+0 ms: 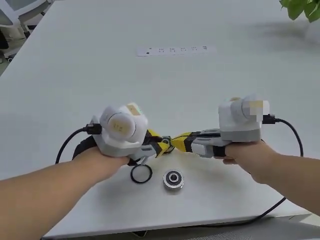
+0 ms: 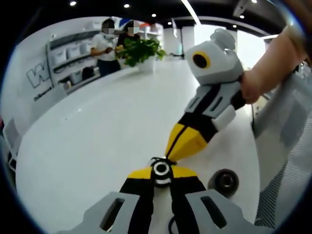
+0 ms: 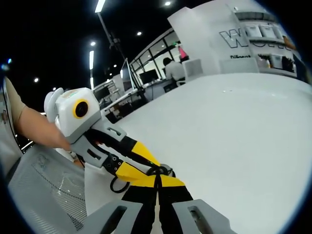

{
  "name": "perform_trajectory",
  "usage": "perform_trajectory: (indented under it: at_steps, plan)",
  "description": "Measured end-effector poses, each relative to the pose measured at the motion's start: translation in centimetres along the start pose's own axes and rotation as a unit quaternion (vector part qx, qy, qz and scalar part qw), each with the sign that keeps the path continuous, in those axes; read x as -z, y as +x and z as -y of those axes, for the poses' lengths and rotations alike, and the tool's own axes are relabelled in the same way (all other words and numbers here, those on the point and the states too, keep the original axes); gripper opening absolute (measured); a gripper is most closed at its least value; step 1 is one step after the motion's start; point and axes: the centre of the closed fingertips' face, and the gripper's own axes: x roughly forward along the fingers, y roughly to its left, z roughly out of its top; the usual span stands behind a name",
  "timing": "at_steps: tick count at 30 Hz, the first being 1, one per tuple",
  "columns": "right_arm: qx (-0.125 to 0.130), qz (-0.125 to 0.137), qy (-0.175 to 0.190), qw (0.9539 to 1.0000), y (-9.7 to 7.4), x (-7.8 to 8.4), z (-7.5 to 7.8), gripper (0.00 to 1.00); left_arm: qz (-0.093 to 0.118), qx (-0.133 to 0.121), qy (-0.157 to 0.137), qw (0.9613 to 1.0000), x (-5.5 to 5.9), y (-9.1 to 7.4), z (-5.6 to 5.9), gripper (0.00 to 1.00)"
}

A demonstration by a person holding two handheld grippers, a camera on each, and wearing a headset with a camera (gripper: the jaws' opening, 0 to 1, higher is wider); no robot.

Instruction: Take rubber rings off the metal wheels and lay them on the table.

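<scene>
Left gripper (image 1: 162, 145) sits in my left hand, its yellow-and-black jaws clenched on a small silver metal wheel (image 1: 167, 144) that hangs above the near edge of the wide white table (image 1: 150, 90). In the left gripper view the wheel's round face sits squarely between my jaw tips. A black cable (image 1: 67, 145) trails off the back of this gripper, to the left.

On the table just below the left gripper lies a loose black rubber ring (image 1: 132, 174), flat and free of any wheel. Just beside it to the right rests a bare silver metal wheel (image 1: 173, 179) with a dark hub. The two lie close together but do not touch.

Coming in from the other side, my right gripper (image 1: 176, 143) meets the left one nose to nose. Its jaws are pinched together on the thin black rubber band (image 3: 165, 169) around the rim of the held wheel, as the right gripper view shows.

Far across the table lies a long white power strip (image 1: 175, 50), and green plant leaves (image 1: 300, 7) show at the far right corner.
</scene>
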Motion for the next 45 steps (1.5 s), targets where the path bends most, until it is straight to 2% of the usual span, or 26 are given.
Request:
perform_trajectory:
  at_steps: [3,4,5,6,9,13,19,26,37,45]
  plan:
    - [-0.010,0.001,-0.005,0.9999,0.1,0.0,-0.4,0.00,0.000,0.000,-0.001,1.0000,0.0,0.0,0.0,0.12]
    - [-0.069,0.009,-0.002,0.9976,0.1,-0.3,-2.4,0.00,0.000,-0.001,-0.001,1.0000,0.0,0.0,0.0,0.12]
    - [-0.022,0.004,-0.015,0.9996,-0.1,-0.3,-1.0,0.00,0.001,-0.001,0.000,1.0000,-0.1,0.0,0.0,0.12]
    - [-0.021,0.003,-0.022,0.9995,0.0,-0.4,-0.8,0.00,0.002,-0.002,-0.001,1.0000,-0.1,0.0,0.0,0.12]
    - [-0.022,0.005,-0.008,0.9997,-0.1,-0.3,-0.5,0.00,0.002,-0.003,-0.002,1.0000,-0.1,-0.1,0.0,0.12]
    - [-0.024,0.005,-0.004,0.9997,-0.1,-0.4,-0.8,0.00,0.004,-0.003,-0.006,1.0000,0.0,-0.1,-0.1,0.12]
    - [-0.005,-0.002,-0.001,1.0000,0.0,-0.1,0.0,0.00,0.006,-0.003,-0.003,1.0000,-0.1,-0.1,0.0,0.13]
    - [0.006,-0.005,0.003,1.0000,0.2,0.0,0.0,0.00,0.003,-0.001,0.003,1.0000,-0.1,-0.1,0.0,0.13]
    - [0.006,0.000,0.011,0.9999,0.2,-0.3,-0.1,0.00,0.001,0.011,0.002,0.9999,-0.2,-0.3,0.1,0.15]
    - [0.006,0.004,0.015,0.9999,0.1,-0.5,0.0,0.00,0.017,0.020,-0.005,0.9996,-0.9,-1.2,0.5,0.20]
